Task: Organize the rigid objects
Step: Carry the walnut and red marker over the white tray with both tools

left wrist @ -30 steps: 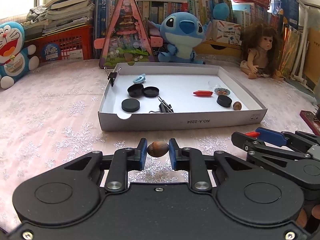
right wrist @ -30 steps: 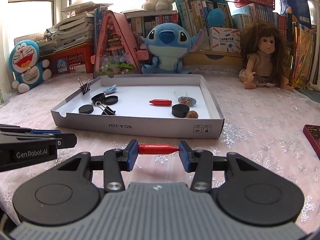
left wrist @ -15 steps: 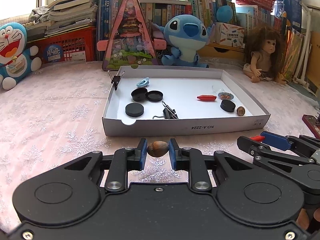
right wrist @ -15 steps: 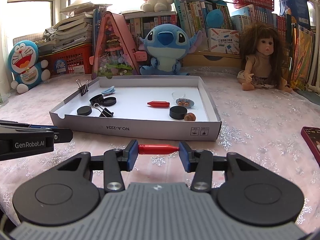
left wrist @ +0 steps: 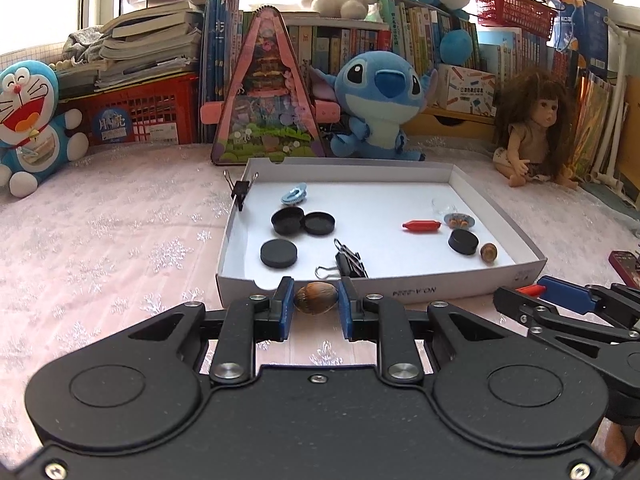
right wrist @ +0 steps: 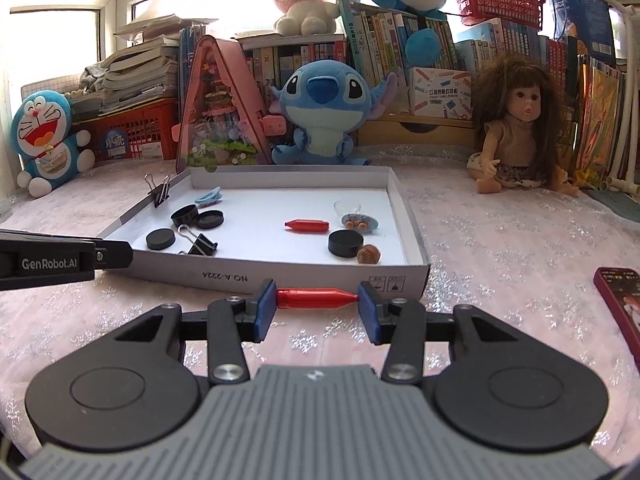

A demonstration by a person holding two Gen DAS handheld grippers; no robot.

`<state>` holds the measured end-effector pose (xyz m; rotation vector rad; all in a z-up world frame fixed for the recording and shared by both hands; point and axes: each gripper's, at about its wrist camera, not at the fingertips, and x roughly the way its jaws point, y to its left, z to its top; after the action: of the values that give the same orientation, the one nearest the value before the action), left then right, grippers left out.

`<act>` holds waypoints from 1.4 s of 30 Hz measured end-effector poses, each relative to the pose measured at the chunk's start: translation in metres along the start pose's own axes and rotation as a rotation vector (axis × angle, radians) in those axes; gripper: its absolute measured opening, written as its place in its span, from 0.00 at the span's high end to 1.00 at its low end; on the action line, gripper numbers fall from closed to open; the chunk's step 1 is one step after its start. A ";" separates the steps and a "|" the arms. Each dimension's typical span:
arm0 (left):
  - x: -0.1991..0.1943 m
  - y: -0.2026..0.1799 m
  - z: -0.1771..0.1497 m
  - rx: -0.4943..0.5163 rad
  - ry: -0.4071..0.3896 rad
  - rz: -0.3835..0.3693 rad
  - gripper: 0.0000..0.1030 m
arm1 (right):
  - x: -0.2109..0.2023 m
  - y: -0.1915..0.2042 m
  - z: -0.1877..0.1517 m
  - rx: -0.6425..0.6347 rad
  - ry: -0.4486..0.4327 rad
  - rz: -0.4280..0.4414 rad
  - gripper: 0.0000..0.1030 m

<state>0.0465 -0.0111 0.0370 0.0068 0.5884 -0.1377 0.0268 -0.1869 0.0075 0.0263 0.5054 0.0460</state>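
Observation:
My left gripper point(left wrist: 315, 304) is shut on a brown acorn-like nut point(left wrist: 315, 298), held just in front of the near wall of a white cardboard tray point(left wrist: 440, 290). My right gripper point(right wrist: 318, 300) is shut end to end on a red crayon-shaped piece point(right wrist: 312, 297), also in front of the tray point(right wrist: 304, 276). Inside the tray lie black round caps point(left wrist: 279, 253), a black binder clip point(left wrist: 350, 264), another red piece point(left wrist: 422, 226), a second nut point(left wrist: 488, 251) and a small blue item point(left wrist: 294, 195). A binder clip point(right wrist: 160, 192) grips the tray's left wall.
Plush toys point(left wrist: 378, 104), a doll point(right wrist: 516, 136), a pink triangular box point(left wrist: 266, 96), books and red baskets line the back of the pink tablecloth. A dark red phone-like object point(right wrist: 624, 300) lies at the right. The right gripper point(left wrist: 560, 308) shows in the left wrist view.
Both views have tilted up slightly, so the tray sits lower in frame and closer to the fingertips. Both grips are unchanged.

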 end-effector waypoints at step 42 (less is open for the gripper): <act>0.032 0.012 0.056 -0.029 -0.036 -0.005 0.79 | 0.028 -0.009 0.043 -0.018 -0.050 -0.051 0.52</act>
<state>0.1053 -0.0058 0.0659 -0.0253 0.5541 -0.1336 0.0729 -0.1950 0.0311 -0.0031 0.4558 0.0003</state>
